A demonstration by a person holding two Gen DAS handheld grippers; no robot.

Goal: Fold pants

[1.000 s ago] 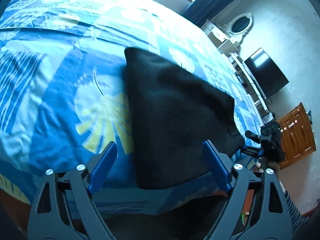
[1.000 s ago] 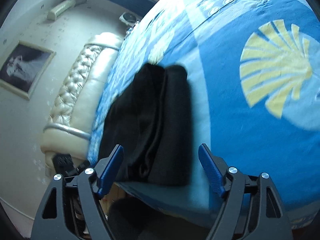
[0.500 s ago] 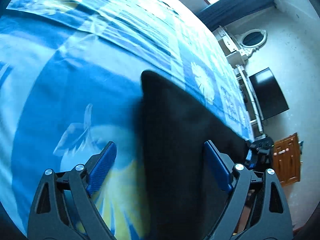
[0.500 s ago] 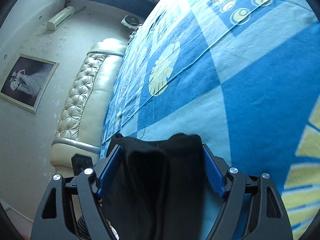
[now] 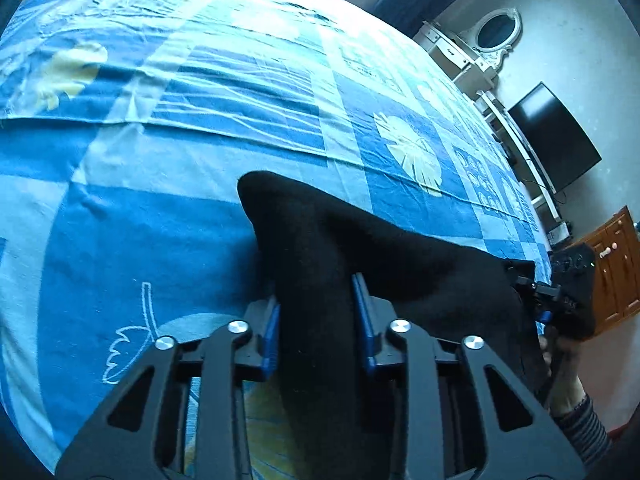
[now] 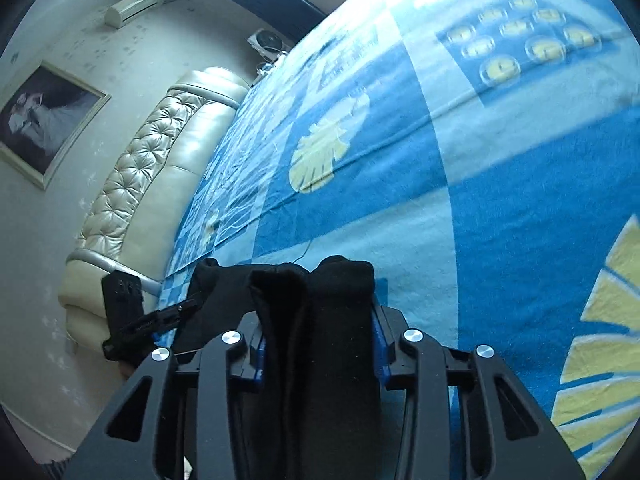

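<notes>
The black pants lie folded near the front edge of the bed, stretched between my two grippers. My left gripper is shut on one end of the pants, the cloth bunched between its blue pads. My right gripper is shut on the other end, where thick folded layers stick out past the fingers. Each gripper shows in the other's view: the right one at the far right, the left one at the left.
The bed carries a blue and yellow patterned cover. A cream tufted headboard is on the left in the right wrist view. A television, a white dresser and a wooden cabinet stand beyond the bed.
Both grippers moved down onto the pants' ends and closed on the cloth; a second ago they were open and above it.
</notes>
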